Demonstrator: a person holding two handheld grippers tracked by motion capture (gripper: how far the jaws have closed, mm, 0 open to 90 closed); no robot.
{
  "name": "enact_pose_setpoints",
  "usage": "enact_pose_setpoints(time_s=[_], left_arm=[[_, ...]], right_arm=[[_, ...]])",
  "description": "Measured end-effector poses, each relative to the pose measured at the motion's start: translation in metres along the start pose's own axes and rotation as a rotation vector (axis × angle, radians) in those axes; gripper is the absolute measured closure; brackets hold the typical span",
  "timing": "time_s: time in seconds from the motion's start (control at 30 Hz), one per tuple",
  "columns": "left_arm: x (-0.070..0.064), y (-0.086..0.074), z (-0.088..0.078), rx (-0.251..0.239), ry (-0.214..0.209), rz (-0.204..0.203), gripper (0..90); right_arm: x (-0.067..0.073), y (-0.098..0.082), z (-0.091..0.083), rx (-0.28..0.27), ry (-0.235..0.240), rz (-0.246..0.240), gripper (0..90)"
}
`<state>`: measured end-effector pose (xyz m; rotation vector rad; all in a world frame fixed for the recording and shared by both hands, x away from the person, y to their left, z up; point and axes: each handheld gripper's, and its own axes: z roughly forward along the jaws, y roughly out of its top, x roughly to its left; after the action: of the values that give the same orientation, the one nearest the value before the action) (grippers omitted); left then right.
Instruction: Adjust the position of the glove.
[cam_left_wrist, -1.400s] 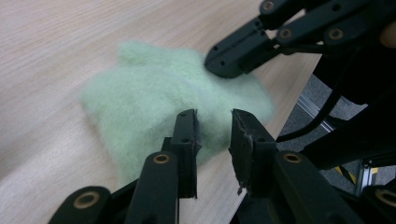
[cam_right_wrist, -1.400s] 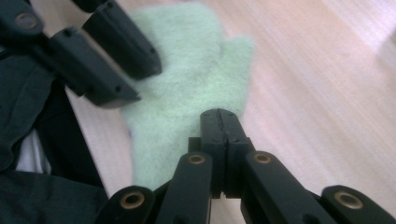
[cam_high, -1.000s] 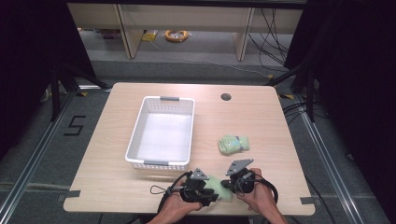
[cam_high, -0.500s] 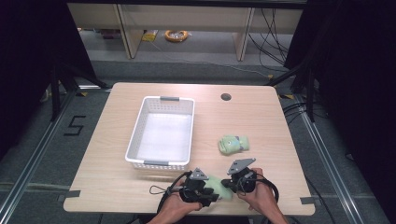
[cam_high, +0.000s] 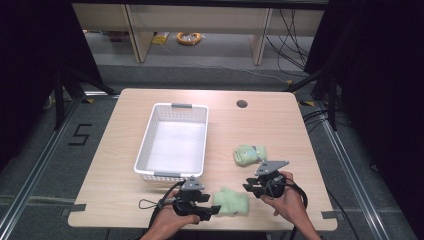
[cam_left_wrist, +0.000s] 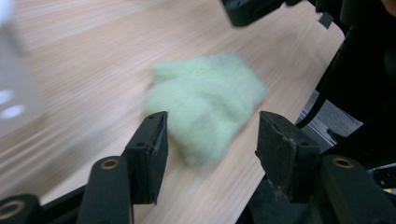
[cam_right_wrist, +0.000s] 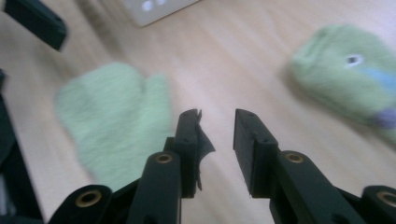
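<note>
moved: right tongs (cam_high: 256, 187) drawn back off near mitten (cam_high: 230, 202) | left tongs (cam_high: 207, 206) wide apart, astride mitten at desk (cam_high: 120, 190) front edge | right tongs slightly apart, empty | risk: fluffy mitten slips off edge | far: folded mitten (cam_high: 248, 154), white basket (cam_high: 150, 145)

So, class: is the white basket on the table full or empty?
Empty. From the high view the white basket shows a bare floor; both green mittens lie outside on the table.
</note>
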<state>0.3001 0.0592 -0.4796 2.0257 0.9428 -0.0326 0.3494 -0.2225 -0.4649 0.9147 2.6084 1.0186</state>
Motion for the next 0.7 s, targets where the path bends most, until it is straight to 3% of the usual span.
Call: enact_pose_setpoints(time_s=[0.33, 0.4, 0.47, 0.53, 0.57, 0.6, 0.63, 0.7], left_arm=[[0.018, -0.017, -0.019, -0.014, 0.064, -0.033, 33.4], [0.021, -0.019, -0.021, -0.001, 0.074, -0.017, 33.1], [0.021, -0.021, -0.021, -0.014, 0.074, -0.034, 32.9], [0.022, -0.022, -0.022, -0.005, 0.078, -0.023, 32.4], [0.023, -0.023, -0.023, 0.0, 0.081, -0.021, 32.1], [0.023, -0.024, -0.023, 0.006, 0.081, -0.015, 31.7], [0.023, -0.025, -0.024, 0.01, 0.078, -0.014, 31.5], [0.022, -0.027, -0.022, -0.007, 0.083, -0.035, 30.9]], right_arm=[[-0.038, 0.011, -0.004, 0.003, -0.09, 0.017, 62.8], [-0.046, 0.014, -0.002, -0.001, -0.113, 0.031, 62.4], [-0.055, 0.018, 0.0, 0.0, -0.122, 0.026, 62.6], [-0.061, 0.022, 0.003, 0.01, -0.127, 0.063, 62.6], [-0.065, 0.025, 0.006, 0.012, -0.137, 0.052, 62.6], [-0.066, 0.027, 0.008, 0.03, -0.147, 0.091, 62.6], [-0.068, 0.029, 0.009, 0.047, -0.146, 0.092, 62.6], [-0.075, 0.033, 0.017, 0.026, -0.158, 0.082, 62.6]])
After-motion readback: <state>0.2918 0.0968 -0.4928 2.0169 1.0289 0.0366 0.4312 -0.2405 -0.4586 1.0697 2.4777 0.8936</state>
